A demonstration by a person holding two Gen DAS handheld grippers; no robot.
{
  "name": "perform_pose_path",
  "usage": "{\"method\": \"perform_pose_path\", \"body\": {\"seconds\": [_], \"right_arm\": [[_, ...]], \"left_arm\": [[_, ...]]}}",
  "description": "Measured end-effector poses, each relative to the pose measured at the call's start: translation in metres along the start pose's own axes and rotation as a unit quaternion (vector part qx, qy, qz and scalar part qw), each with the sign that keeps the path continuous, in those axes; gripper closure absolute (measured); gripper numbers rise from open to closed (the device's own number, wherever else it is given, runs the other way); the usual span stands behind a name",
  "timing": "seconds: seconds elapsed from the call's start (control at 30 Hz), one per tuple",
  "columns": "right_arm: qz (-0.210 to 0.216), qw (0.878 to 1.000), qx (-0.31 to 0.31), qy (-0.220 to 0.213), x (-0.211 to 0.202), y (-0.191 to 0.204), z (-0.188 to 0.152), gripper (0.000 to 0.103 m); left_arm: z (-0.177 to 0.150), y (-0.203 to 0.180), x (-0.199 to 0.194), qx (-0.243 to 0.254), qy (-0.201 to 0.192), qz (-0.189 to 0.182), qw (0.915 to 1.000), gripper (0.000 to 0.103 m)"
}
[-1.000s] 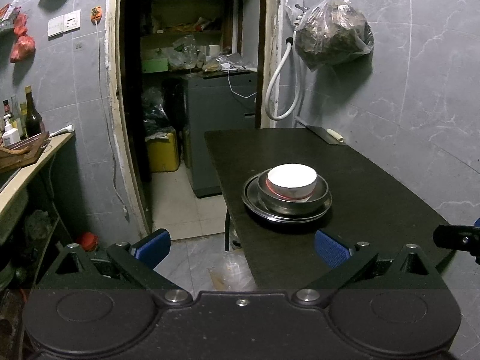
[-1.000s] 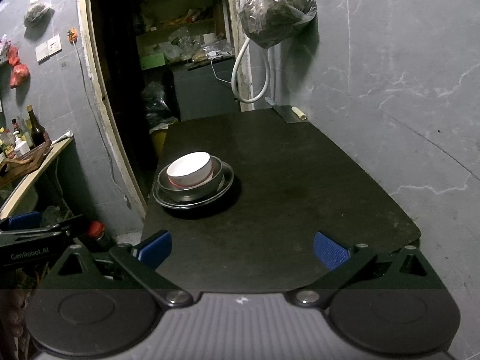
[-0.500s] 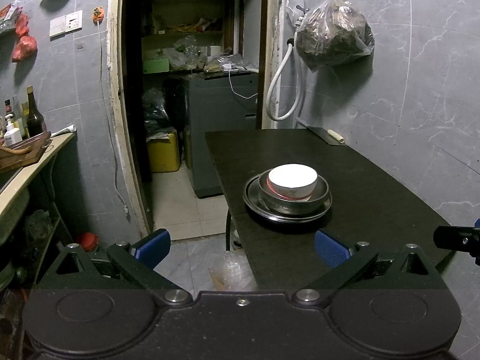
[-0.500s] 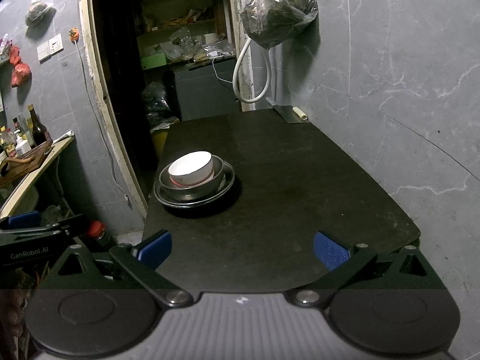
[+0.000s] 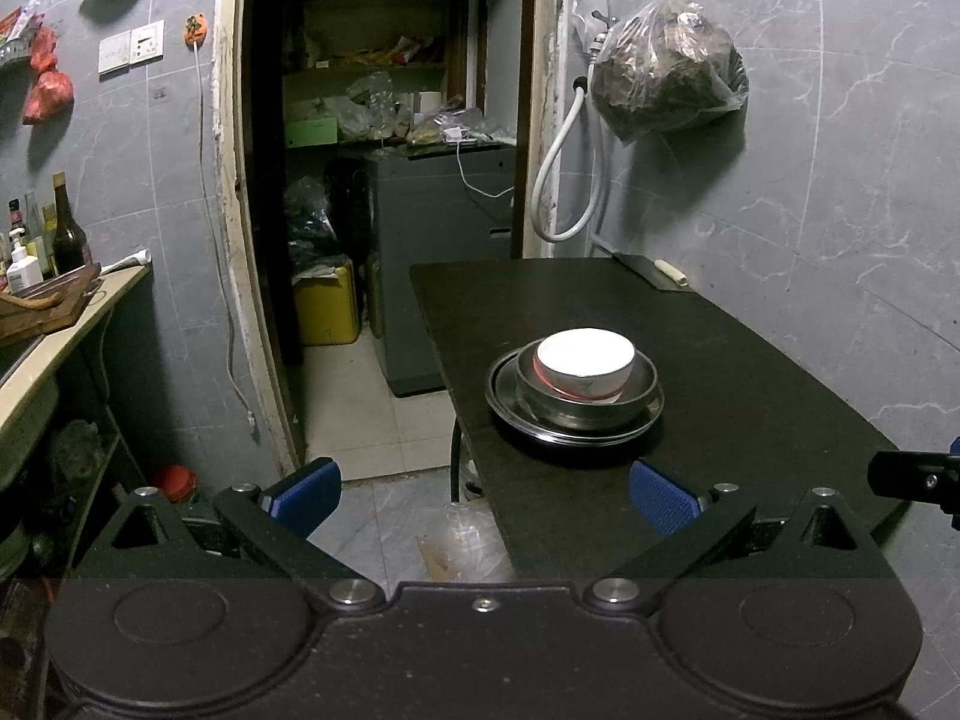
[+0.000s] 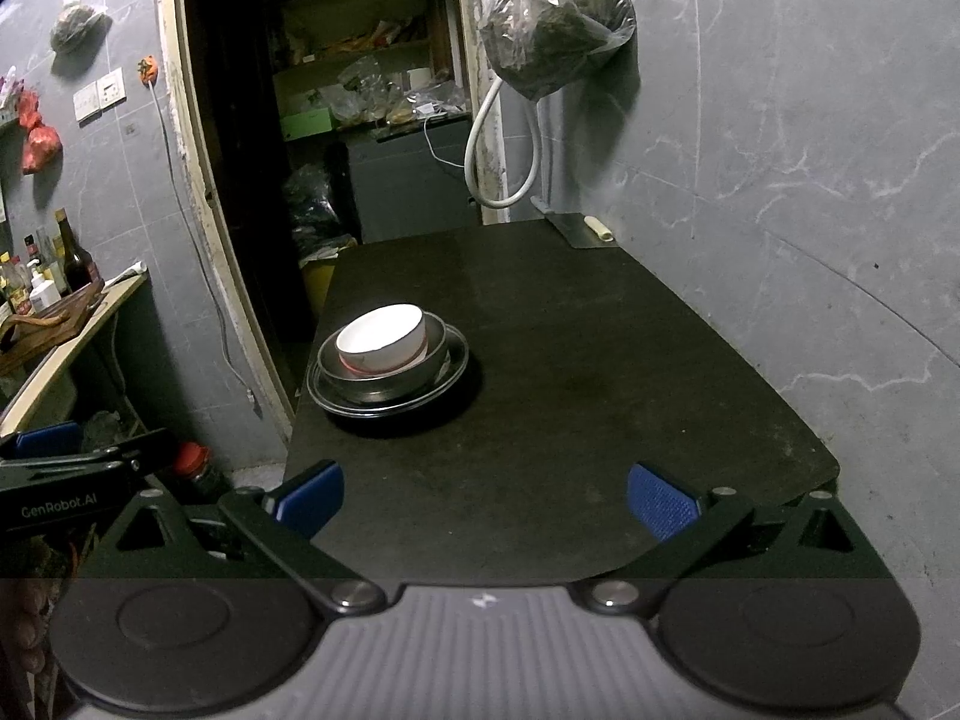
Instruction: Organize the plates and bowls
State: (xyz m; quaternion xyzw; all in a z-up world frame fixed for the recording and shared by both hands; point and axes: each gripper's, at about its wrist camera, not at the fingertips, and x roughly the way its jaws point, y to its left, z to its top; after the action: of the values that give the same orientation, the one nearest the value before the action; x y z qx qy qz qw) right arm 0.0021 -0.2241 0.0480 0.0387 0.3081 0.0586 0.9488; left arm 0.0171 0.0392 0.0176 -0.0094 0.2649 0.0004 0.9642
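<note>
Both jaws apart, empty; I approach the bowl (image 5: 585, 360) square, lift straight off the stack (image 6: 384, 384).

A modest home kitchen is shown. Grey marble-patterned wall tiles (image 5: 840, 192) are seen behind a dark table (image 5: 750, 372), where a white bowl (image 5: 585, 360) is nested in a steel bowl (image 5: 642, 396) on a steel plate (image 5: 501, 399). Bottles (image 5: 66, 228) and a wooden board (image 5: 42, 306) are kept on a counter (image 5: 72, 330). A cleaver (image 6: 579, 229) lies by the wall, a filled plastic bag (image 5: 669, 81) is hung above, and cluttered pantry shelves (image 5: 372, 120) are visible through a doorway.
</note>
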Motion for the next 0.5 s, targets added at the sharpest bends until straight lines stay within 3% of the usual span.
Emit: {"method": "perform_pose_path", "body": {"seconds": [0.5], "right_arm": [[-0.005, 1.0, 0.0, 0.004, 0.0015, -0.0005, 0.0007, 0.0]], "left_arm": [[-0.0017, 0.0017, 0.0059, -0.015, 0.016, 0.0, 0.9998, 0.001]]}}
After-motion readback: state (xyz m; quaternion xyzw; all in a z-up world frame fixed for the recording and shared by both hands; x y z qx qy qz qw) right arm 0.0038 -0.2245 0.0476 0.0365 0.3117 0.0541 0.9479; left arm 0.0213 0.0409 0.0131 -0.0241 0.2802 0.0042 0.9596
